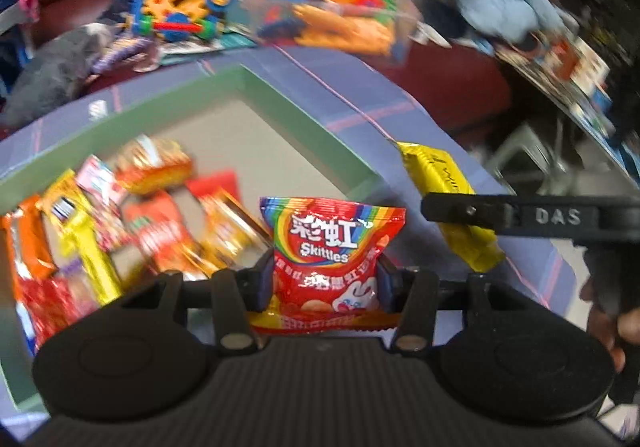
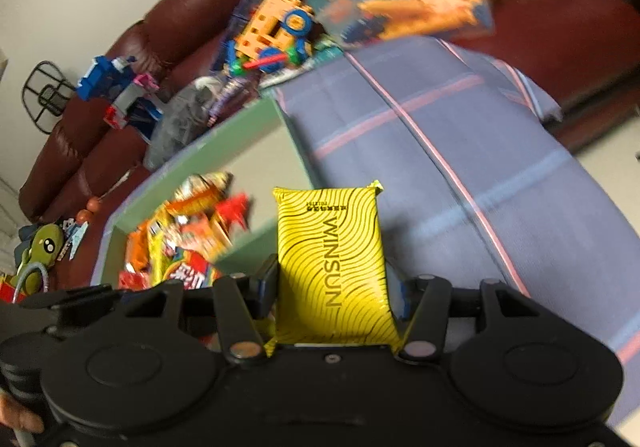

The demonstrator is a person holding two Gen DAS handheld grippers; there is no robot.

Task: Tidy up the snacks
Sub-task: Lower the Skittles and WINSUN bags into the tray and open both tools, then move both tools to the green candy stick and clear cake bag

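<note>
Now the left claw (image 1: 325, 279) pinches the Skittles bag (image 1: 332, 247); the right claw (image 2: 334, 287) pinches the yellow packet (image 2: 332, 259).

Colours among the snacks

A red, rainbow-striped Skittles bag (image 1: 328, 247) is showing beside a yellow, black-waved packet (image 2: 334, 259); the green-walled box (image 1: 304, 119) is sitting on blue, pink-lined cloth (image 2: 460, 151).

A home living room: a dark red leather sofa (image 2: 192, 7) strewn with plastic building toys (image 2: 276, 35), a plush toy (image 2: 44, 243) at its left end.
</note>
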